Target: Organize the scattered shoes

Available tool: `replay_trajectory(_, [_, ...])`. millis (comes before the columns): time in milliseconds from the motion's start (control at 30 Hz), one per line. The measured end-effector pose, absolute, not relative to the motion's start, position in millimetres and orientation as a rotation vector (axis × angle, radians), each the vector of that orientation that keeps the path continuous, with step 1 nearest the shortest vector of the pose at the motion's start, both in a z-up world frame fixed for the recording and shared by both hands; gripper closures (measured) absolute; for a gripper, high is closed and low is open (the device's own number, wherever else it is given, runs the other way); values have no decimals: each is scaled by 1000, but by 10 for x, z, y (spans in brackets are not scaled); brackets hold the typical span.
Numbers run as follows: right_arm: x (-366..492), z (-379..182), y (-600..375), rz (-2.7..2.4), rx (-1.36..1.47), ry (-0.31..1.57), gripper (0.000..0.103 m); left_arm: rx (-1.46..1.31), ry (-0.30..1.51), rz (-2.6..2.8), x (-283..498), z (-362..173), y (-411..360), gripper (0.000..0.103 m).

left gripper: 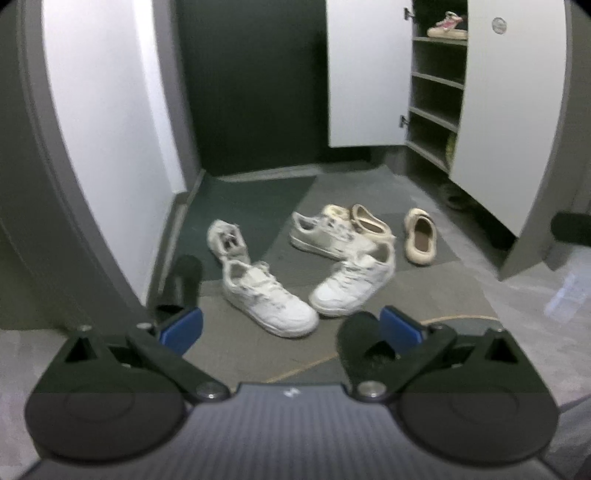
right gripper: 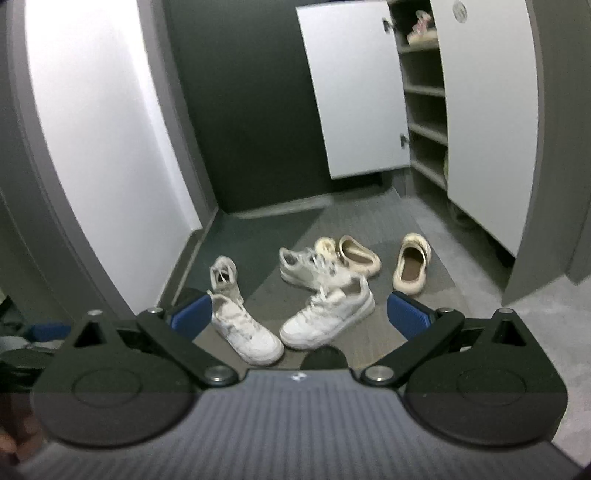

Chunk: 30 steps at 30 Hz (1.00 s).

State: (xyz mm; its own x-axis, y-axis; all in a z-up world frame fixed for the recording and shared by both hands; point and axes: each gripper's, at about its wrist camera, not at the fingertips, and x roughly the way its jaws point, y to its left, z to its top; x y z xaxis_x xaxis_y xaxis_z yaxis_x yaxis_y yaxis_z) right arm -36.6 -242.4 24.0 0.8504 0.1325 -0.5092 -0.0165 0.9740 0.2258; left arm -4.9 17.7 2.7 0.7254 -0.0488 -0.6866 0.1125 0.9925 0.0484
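Note:
Several shoes lie scattered on the dark entry floor ahead. Two white sneakers lie nearest, a third white sneaker to the far left, and a greyish sneaker behind them. Two beige slip-ons lie to the right. My left gripper is open and empty, hovering in front of the pile. My right gripper is also open and empty, with the near sneakers seen between its blue pads.
An open shoe cabinet with grey shelves stands at the right, its white doors swung out; a pink-and-white shoe sits on the top shelf. Black slippers lie close by me. A white wall is on the left.

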Motion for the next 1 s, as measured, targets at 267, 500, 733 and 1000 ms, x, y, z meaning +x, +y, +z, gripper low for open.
replay_trajectory(267, [-236, 368, -2505, 48, 289, 488, 0, 115, 756, -212, 408, -115, 40, 0])
replay_trajectory(500, [-159, 351, -2502, 62, 285, 481, 0, 127, 773, -225, 845, -454, -57, 0])
replay_trajectory(733, [-133, 306, -2503, 78, 313, 493, 0, 377, 866, -416, 1193, -1219, -445, 0])
replay_trajectory(1000, [-80, 200, -2518, 107, 345, 529, 0, 741, 981, -573, 1371, -2962, -1149, 15])
